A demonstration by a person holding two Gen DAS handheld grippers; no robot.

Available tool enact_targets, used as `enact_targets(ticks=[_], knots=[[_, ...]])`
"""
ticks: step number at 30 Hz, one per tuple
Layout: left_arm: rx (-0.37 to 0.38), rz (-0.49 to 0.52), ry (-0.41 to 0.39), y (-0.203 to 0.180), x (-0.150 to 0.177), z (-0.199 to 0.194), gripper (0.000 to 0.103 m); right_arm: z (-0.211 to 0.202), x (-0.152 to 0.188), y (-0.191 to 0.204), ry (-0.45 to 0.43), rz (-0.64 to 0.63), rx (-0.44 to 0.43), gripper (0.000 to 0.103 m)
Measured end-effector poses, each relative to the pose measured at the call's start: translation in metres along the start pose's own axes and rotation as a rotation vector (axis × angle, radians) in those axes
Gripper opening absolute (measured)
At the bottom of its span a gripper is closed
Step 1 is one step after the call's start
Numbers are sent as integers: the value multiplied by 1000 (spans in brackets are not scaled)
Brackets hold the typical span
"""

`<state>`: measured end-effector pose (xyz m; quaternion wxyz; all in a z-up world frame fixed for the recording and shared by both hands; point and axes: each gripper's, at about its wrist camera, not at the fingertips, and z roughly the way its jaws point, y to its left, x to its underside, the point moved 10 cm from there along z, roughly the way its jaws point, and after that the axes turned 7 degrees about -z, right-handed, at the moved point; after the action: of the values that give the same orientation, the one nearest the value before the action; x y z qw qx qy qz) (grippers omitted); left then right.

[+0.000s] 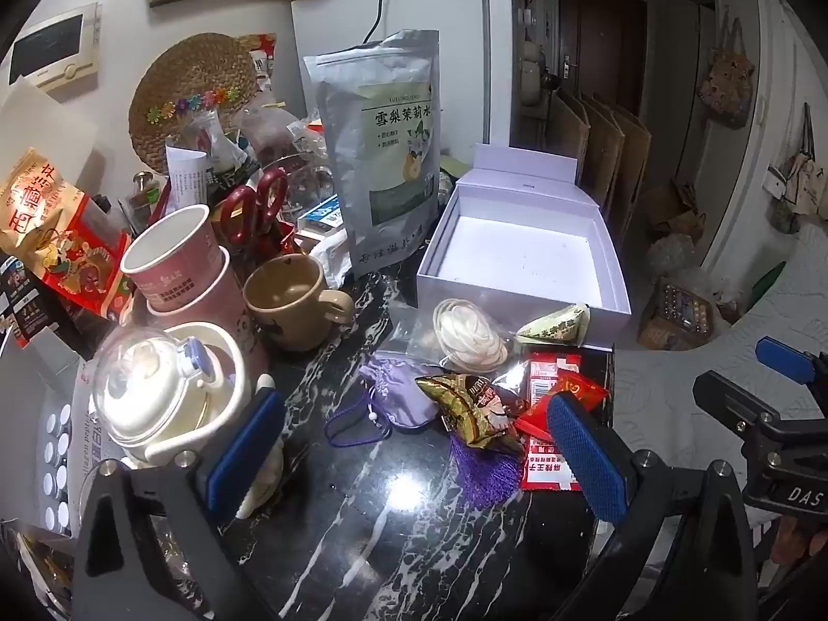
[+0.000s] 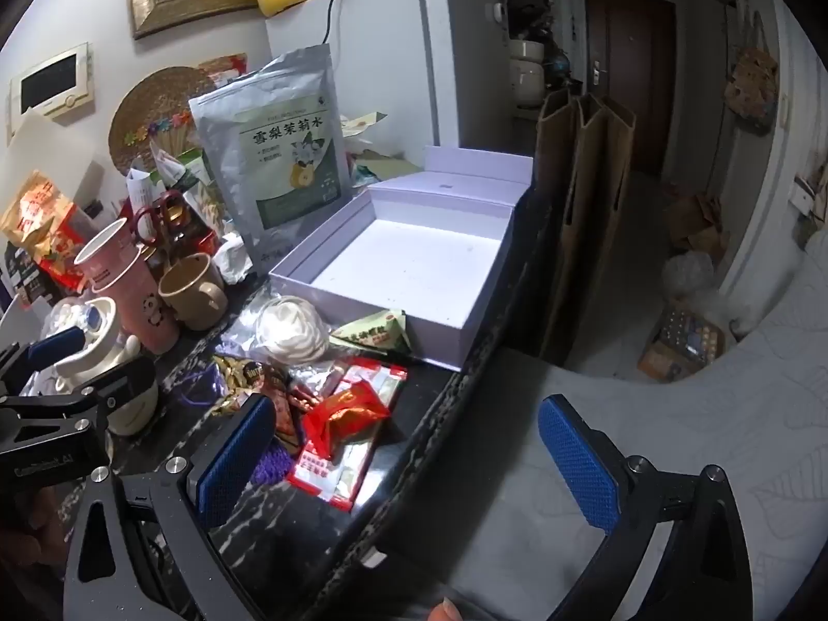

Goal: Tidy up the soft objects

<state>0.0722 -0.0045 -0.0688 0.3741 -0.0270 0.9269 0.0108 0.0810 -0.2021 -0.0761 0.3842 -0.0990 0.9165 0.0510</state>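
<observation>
A pile of soft items lies on the black marble table (image 1: pixel 362 543) in front of an open white box (image 1: pixel 517 253) (image 2: pixel 414 259): a white coil in a clear bag (image 1: pixel 468 334) (image 2: pixel 292 334), a lilac pouch (image 1: pixel 396 390), a gold snack packet (image 1: pixel 473 409), a red packet (image 1: pixel 564 398) (image 2: pixel 344 411), a flat red-white sachet (image 2: pixel 336 460) and a green triangular packet (image 1: pixel 556 326) (image 2: pixel 375 336). My left gripper (image 1: pixel 409 455) is open and empty just short of the pile. My right gripper (image 2: pixel 409 460) is open and empty over the table's right edge.
Pink paper cups (image 1: pixel 176 259), a tan mug (image 1: pixel 292 300), a white kettle (image 1: pixel 155 393), red scissors (image 1: pixel 256 207) and a silver tea pouch (image 1: pixel 383 155) crowd the left and back. A fridge (image 1: pixel 440 52) stands behind. Brown paper bags (image 2: pixel 585 207) stand beside the table.
</observation>
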Motion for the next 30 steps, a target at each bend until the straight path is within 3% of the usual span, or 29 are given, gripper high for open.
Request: enact_targets(ticks=[3,30], knots=[[41,-24,-22,5,-2,-7,103,-1,0,0,-2,-3,4,103],[79,-20,-24,-6,-3,-17,103,-6,-2,-2,-10,-12,18,103]])
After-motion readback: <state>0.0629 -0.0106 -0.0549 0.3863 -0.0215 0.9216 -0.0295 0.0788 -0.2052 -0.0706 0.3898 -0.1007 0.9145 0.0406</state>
